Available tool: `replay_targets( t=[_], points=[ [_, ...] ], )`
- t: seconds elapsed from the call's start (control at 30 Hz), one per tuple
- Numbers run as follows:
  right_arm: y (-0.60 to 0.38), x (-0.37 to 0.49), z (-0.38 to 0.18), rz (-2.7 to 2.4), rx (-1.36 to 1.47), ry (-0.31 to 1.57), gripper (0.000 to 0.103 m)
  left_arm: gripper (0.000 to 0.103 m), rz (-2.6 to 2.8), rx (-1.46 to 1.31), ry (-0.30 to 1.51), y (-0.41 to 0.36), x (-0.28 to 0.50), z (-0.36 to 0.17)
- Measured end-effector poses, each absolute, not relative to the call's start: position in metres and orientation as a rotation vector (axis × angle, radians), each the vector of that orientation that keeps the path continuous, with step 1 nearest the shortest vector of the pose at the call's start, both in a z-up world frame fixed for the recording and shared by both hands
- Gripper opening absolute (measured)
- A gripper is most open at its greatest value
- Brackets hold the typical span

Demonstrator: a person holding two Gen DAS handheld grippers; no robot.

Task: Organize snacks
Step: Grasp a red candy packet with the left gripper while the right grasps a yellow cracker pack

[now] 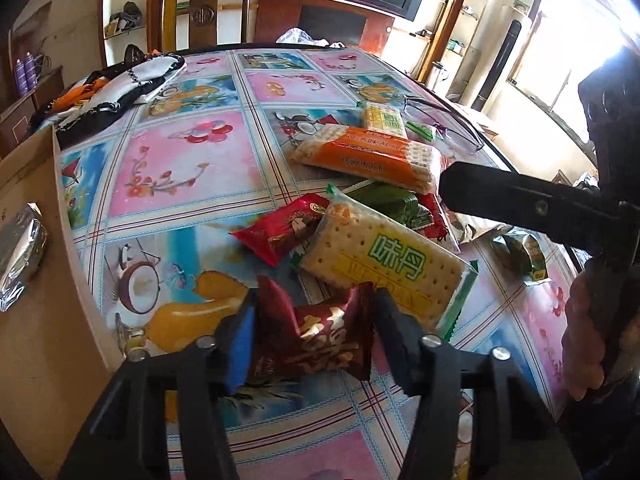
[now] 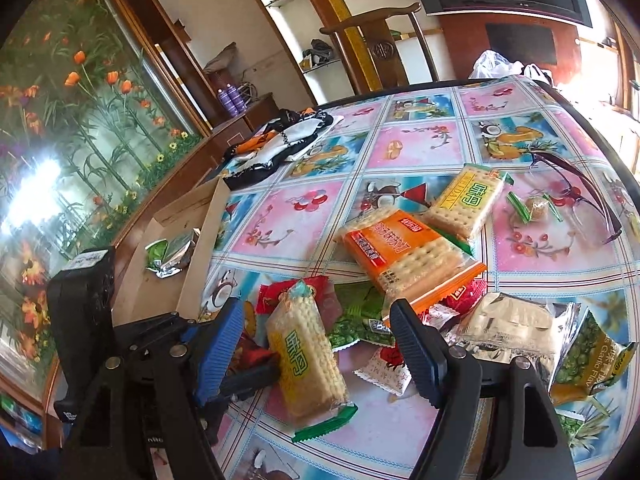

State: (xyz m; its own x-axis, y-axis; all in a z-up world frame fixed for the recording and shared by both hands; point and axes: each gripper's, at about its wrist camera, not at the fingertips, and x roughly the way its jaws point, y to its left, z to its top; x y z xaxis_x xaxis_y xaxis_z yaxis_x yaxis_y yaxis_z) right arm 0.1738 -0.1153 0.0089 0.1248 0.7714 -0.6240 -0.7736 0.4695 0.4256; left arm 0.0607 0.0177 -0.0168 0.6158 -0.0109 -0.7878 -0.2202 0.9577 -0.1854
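Observation:
In the left wrist view my left gripper [image 1: 316, 300] is shut on a dark red snack packet [image 1: 320, 340], just above the patterned tablecloth. Right behind it lies a yellow-and-green cracker pack [image 1: 384, 264]. In the right wrist view that same cracker pack [image 2: 308, 356] sits between the wide jaws of my right gripper [image 2: 318, 308], which is open and not touching it. More snacks are piled beyond: an orange cracker pack [image 2: 404, 252], a red packet [image 1: 280, 228] and green packets [image 1: 384, 200]. A cardboard box [image 2: 160, 292] at the left holds a silver packet [image 2: 172, 256].
A second yellow cracker pack [image 2: 466, 200], a small wrapped sweet [image 2: 534, 208] and glasses [image 2: 580, 196] lie farther back. A green pea bag [image 2: 588, 360] and a silver bag [image 2: 508, 328] are at the right. Folded cloth [image 2: 280, 144] lies at the far left, with a wooden chair [image 1: 204, 12] behind the table.

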Motion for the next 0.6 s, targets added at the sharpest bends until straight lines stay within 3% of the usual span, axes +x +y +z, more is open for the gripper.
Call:
replay_targets(
  t=[0.1,0.6],
  points=[
    [-0.117,0.175,0.009,1.122,0.005,0.908,0.079,0.031,0.121,-0.291,0.888,0.020,0.059,-0.014],
    [-0.113,0.173,0.008,1.118,-0.025,0.917,0.080,0.026,0.162,-0.449,0.760,0.058,0.043,0.004]
  ],
)
